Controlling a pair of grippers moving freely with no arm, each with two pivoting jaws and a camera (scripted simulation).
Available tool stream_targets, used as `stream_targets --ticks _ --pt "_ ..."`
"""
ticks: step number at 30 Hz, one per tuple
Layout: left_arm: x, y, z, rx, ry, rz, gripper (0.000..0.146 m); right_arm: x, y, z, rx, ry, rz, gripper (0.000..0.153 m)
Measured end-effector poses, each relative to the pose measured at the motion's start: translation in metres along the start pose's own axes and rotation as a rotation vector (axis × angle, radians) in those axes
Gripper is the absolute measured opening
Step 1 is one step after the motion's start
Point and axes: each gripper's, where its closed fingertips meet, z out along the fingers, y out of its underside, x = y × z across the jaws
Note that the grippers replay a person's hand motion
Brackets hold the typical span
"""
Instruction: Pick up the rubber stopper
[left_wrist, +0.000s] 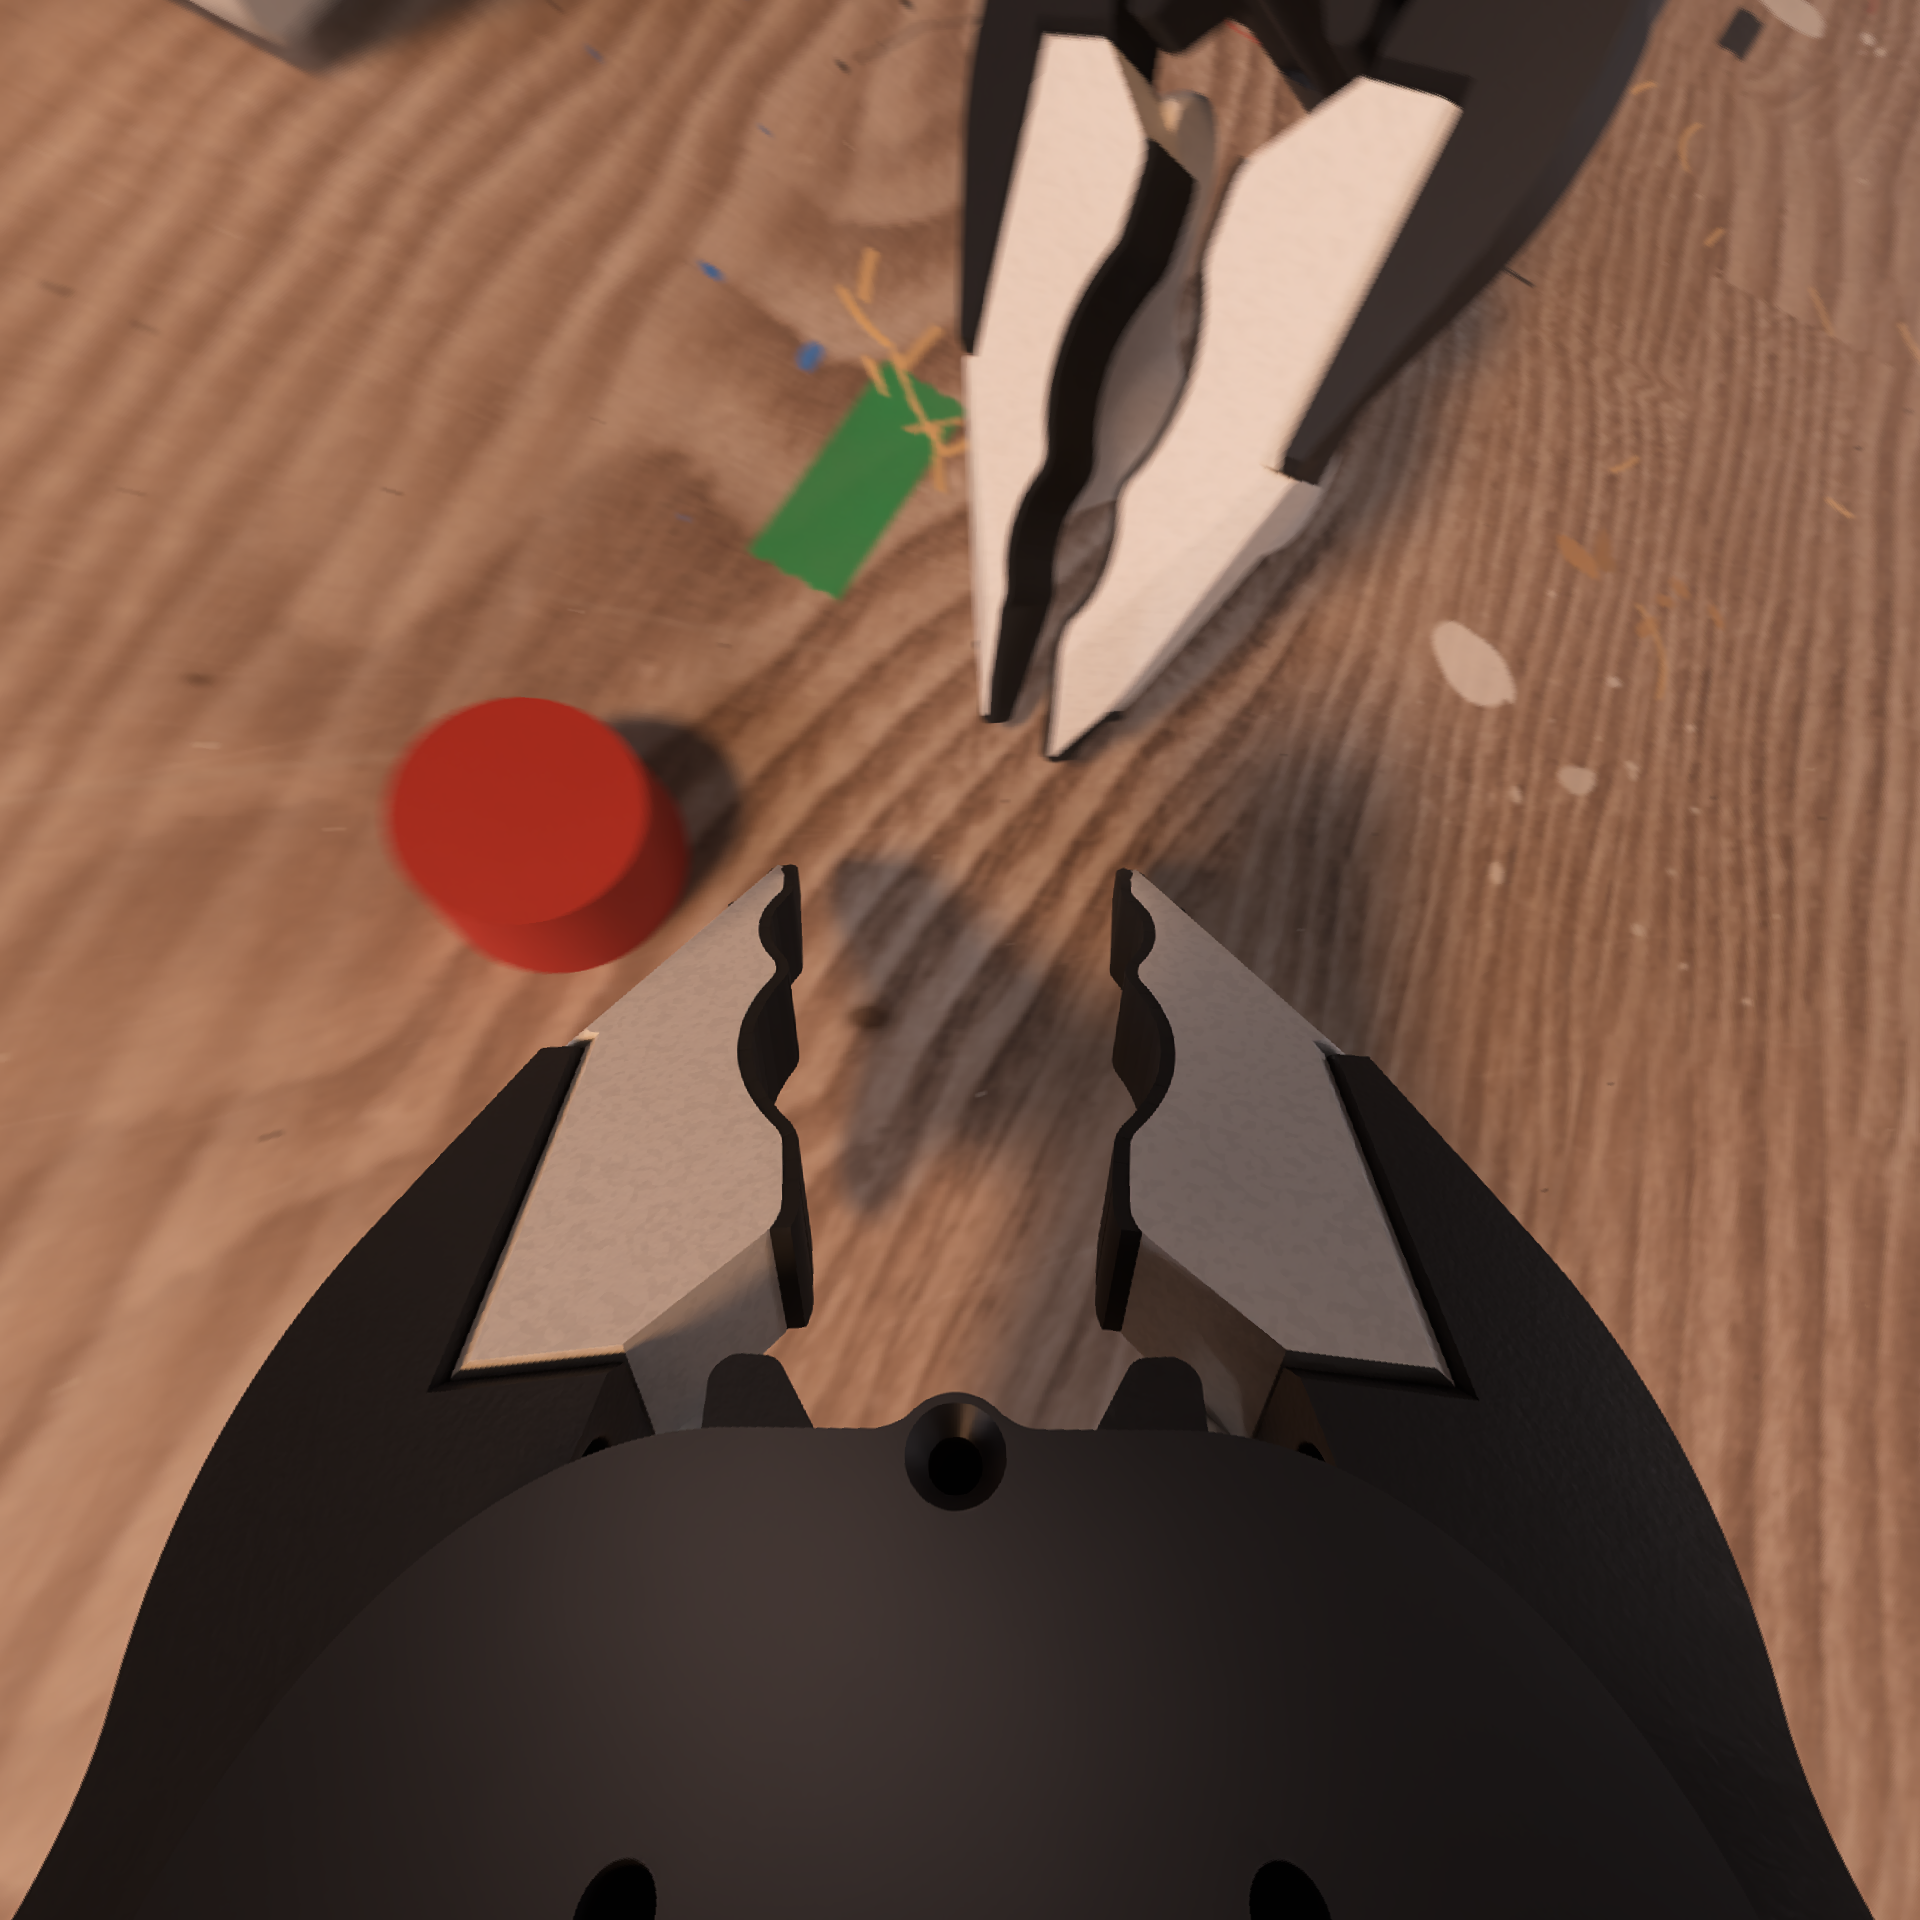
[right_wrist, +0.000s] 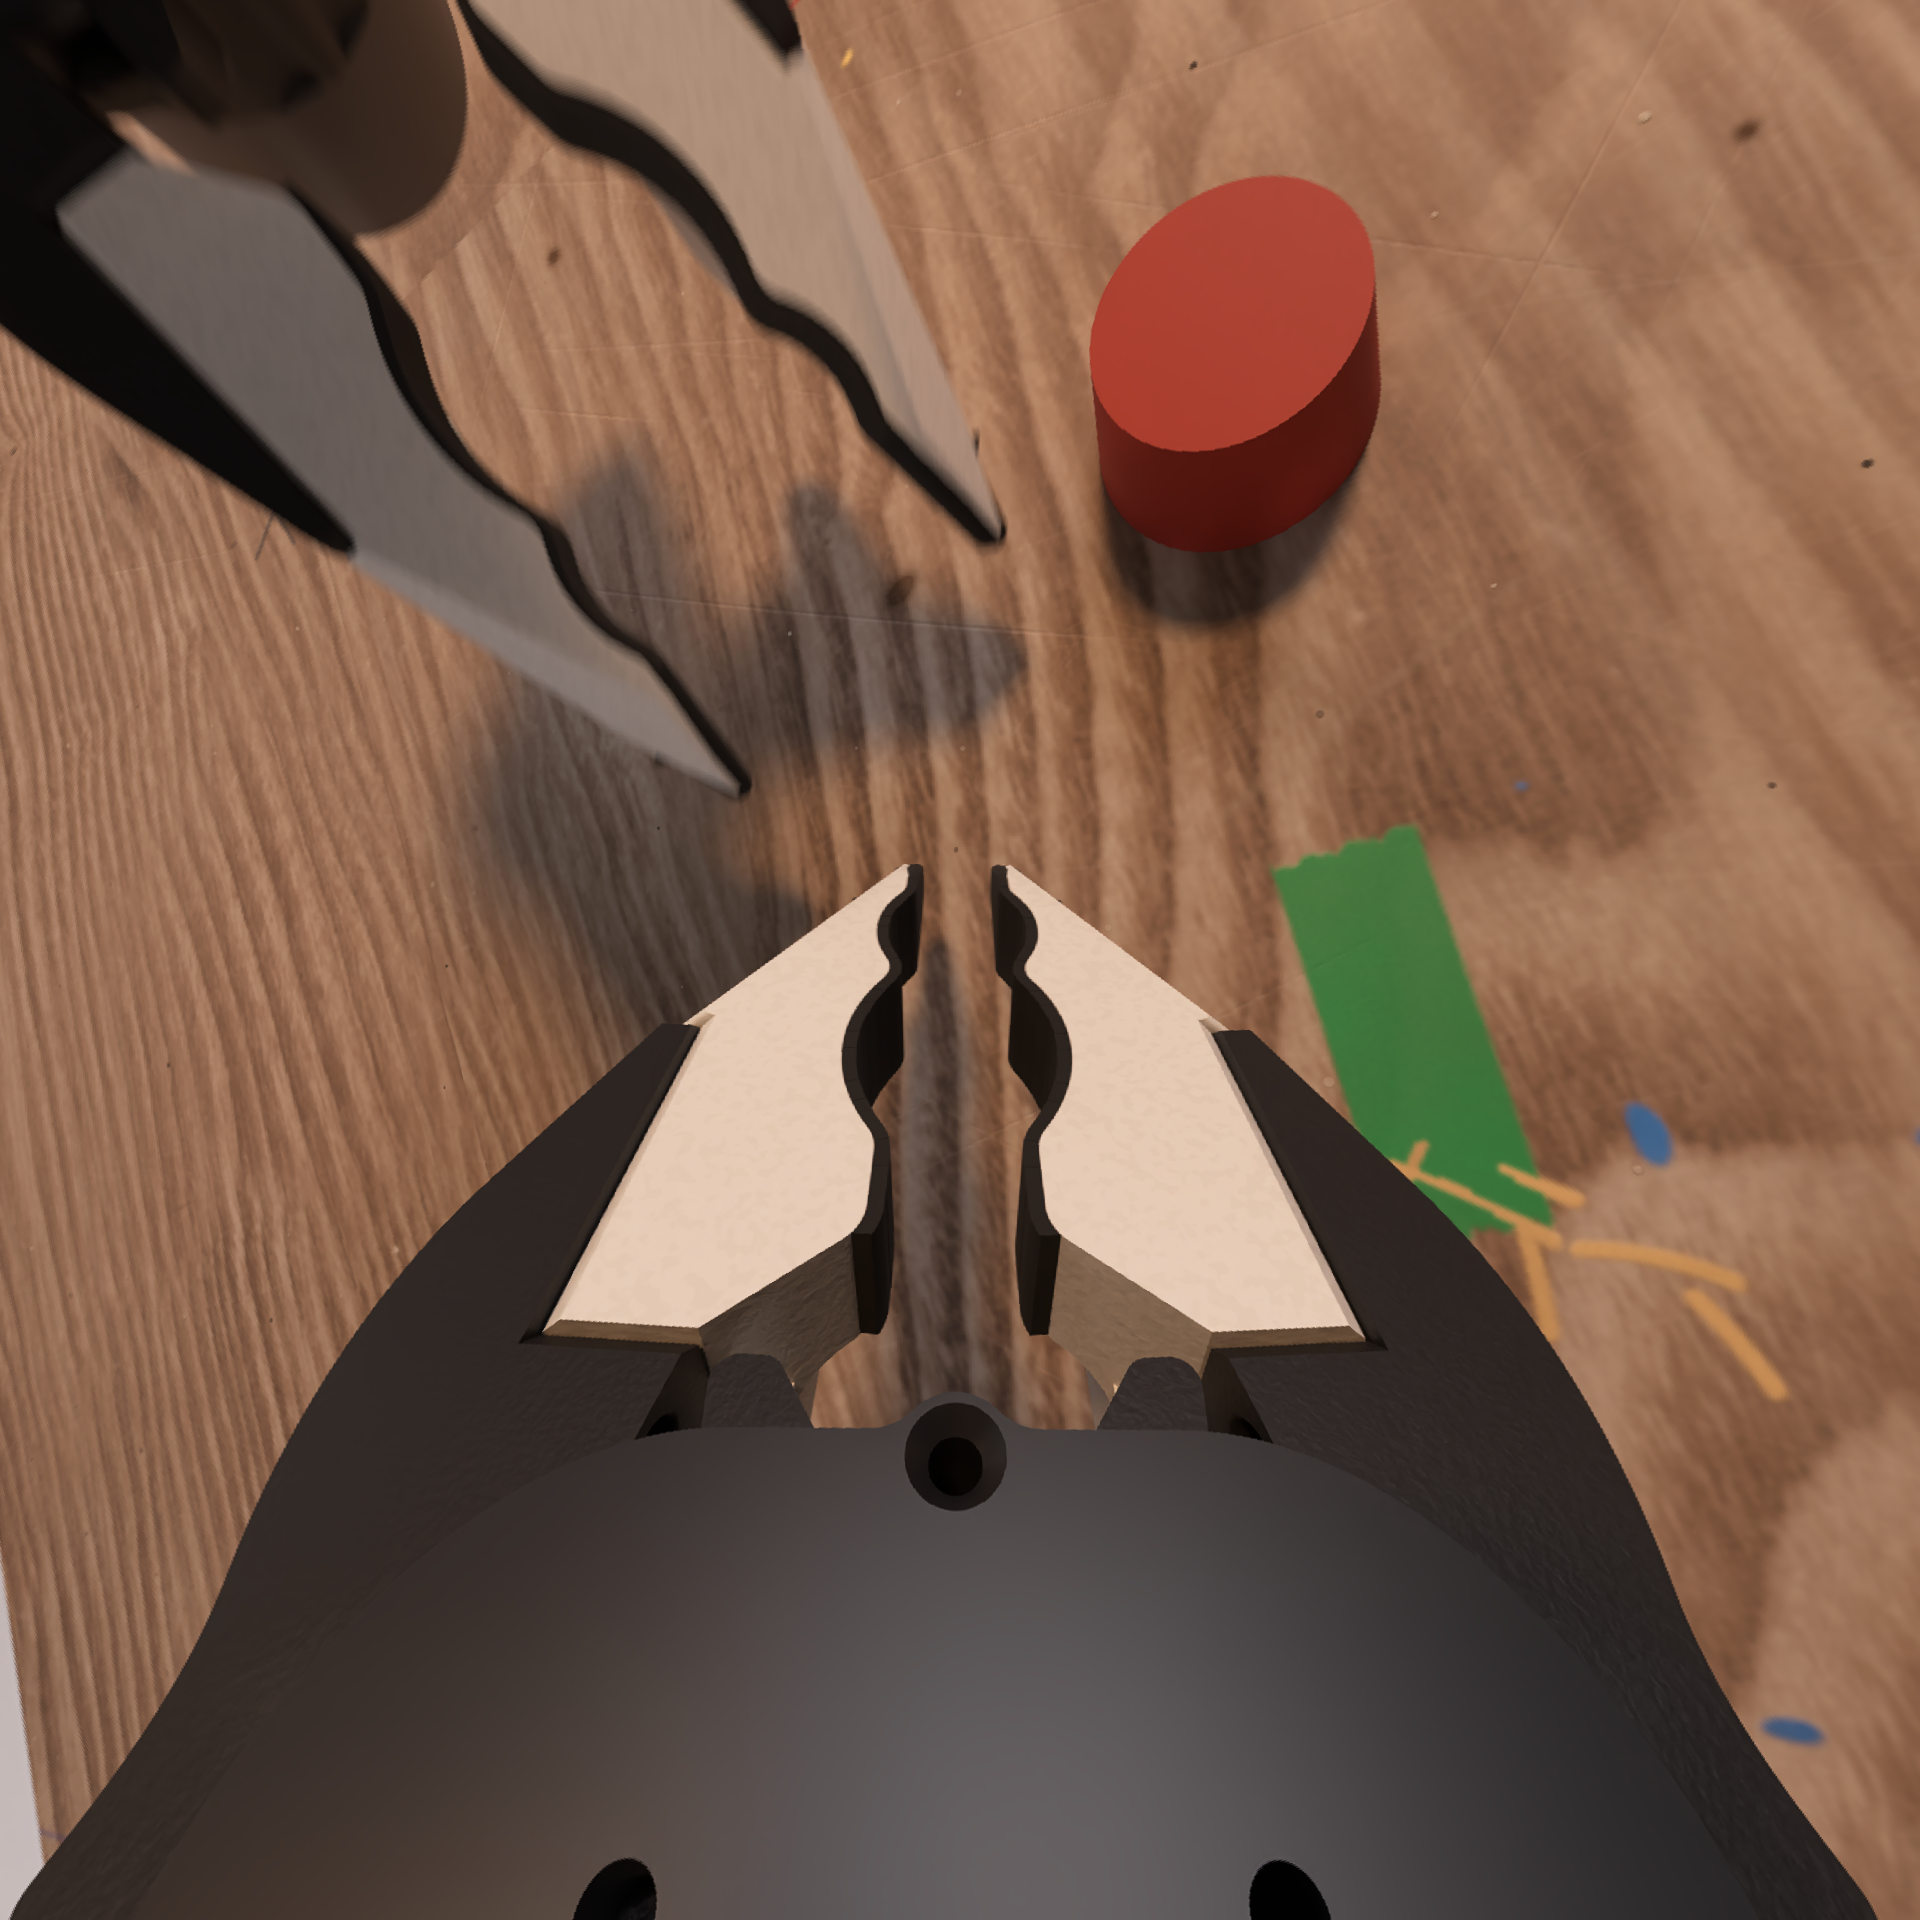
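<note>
The rubber stopper (left_wrist: 525, 821) is a red, squat cylinder standing upright on the wooden table (left_wrist: 312, 1143). My left gripper (left_wrist: 956, 883) is open and empty. Its left fingertip is just to the right of the stopper and clear of it. My right gripper (right_wrist: 954, 878) is shut to a narrow slit with nothing between its fingers. In the right wrist view the stopper (right_wrist: 1236, 353) is ahead and to the right. The left gripper (right_wrist: 868, 665) shows at the upper left of that view, and the right gripper (left_wrist: 1023, 732) shows ahead in the left wrist view, fingertips pointing at the table.
A flat strip of green tape (left_wrist: 847, 494) lies on the table beyond the stopper; it also shows in the right wrist view (right_wrist: 1392, 1018). Thin orange shavings (right_wrist: 1621, 1268), blue specks and pale flecks are scattered on the wood. A grey object's corner (left_wrist: 281, 26) is at the top left.
</note>
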Motion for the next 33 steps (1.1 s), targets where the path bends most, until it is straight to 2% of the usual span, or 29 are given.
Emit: stream_targets --ticks 4,7,9,13,16,19,24,30,33 --pt "-0.037 -0.005 -0.019 -0.017 -0.182 0.12 0.061 0.001 0.0 -0.004 0.006 0.016 -0.002 0.024" --pt "-0.06 0.002 -0.007 -0.121 -0.246 0.194 0.071 0.002 -0.001 -0.004 0.012 0.003 0.004 0.024" --pt "-0.066 -0.002 0.001 -0.112 -0.217 0.176 0.075 0.004 -0.001 -0.004 0.014 0.012 0.003 0.027" --pt "-0.074 -0.003 0.009 -0.13 -0.14 0.143 0.075 0.009 0.0 -0.007 0.024 0.029 0.018 0.032" --pt "-0.077 -0.004 0.011 -0.125 -0.127 0.136 0.068 0.014 -0.001 -0.009 0.03 0.048 0.025 0.032" --pt "-0.081 -0.005 0.011 -0.118 -0.126 0.127 0.06 0.019 0.0 -0.01 0.037 0.066 0.041 0.039" --pt "-0.081 -0.006 0.012 -0.133 -0.127 0.142 0.049 0.018 0.001 -0.012 0.035 0.068 0.043 0.039" --pt "-0.082 -0.007 0.012 -0.116 -0.136 0.13 0.049 0.02 0.002 -0.011 0.024 0.108 0.025 0.034" --pt "-0.082 -0.007 0.012 -0.119 -0.141 0.13 0.049 0.023 0.003 -0.011 -0.01 0.173 -0.007 0.031"
